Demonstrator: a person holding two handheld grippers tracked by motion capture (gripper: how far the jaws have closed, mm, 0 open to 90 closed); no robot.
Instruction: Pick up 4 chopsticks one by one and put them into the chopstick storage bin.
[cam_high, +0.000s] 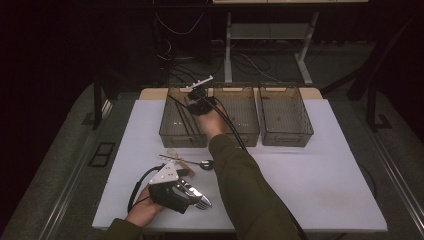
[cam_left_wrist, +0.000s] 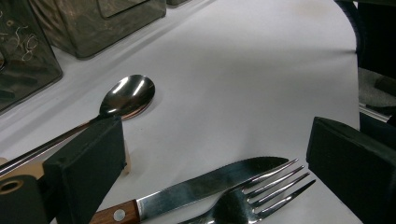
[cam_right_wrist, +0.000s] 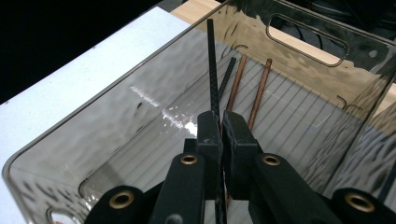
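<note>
Left gripper view: spoon (cam_left_wrist: 128, 95), knife (cam_left_wrist: 201, 186) & fork (cam_left_wrist: 254, 198) near bins (cam_left_wrist: 98, 23).

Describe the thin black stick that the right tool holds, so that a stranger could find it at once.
Of the three smoky bins at the far edge of the white table, take the leftmost bin. Above it, the right tool is shut on a black stick. Three more sticks lie on the floor of the bin; this one is lifted.

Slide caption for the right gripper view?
Right gripper shut on a black chopstick over the smoky plastic bin, three chopsticks already inside.
</note>
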